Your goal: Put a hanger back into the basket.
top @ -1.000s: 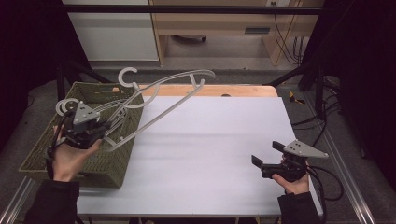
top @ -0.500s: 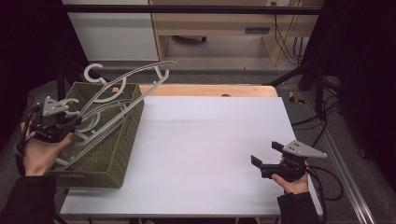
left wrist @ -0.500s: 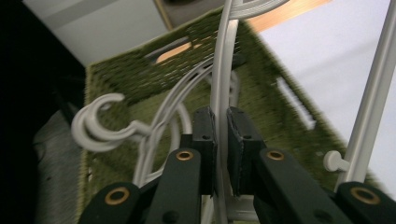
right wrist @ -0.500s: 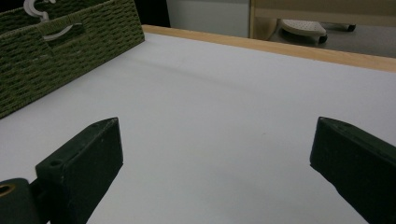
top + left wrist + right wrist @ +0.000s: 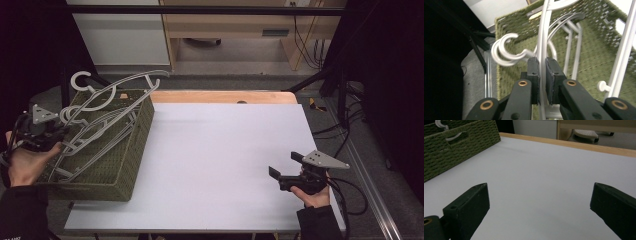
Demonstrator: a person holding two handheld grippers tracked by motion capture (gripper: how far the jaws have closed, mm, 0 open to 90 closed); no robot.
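A green woven basket [image 5: 131, 150] stands on the left end of the white table [image 5: 225, 150] and holds several white plastic hangers. My left gripper [image 5: 59, 136] hovers over the basket's left side, shut on the thin bar of one white hanger [image 5: 120, 87] that sticks up and to the right above the rim. In the left gripper view the two pads pinch that hanger's bar [image 5: 541, 53], my left gripper [image 5: 542, 66] sits above the basket [image 5: 599, 50], and two hooks [image 5: 504, 51] curl to the left. My right gripper [image 5: 284, 164] rests low at the table's near right, open and empty [image 5: 540, 187].
A wooden strip [image 5: 225, 96] runs along the table's far edge. In the right gripper view the basket's [image 5: 461, 147] side wall, with a handle slot, stands far left across the bare tabletop [image 5: 536, 170]. Dark frame posts and cables flank the table.
My left hand has carried the held hanger leftward and slightly lower, from over the basket's right rim to over its left side. The right gripper has stayed put.
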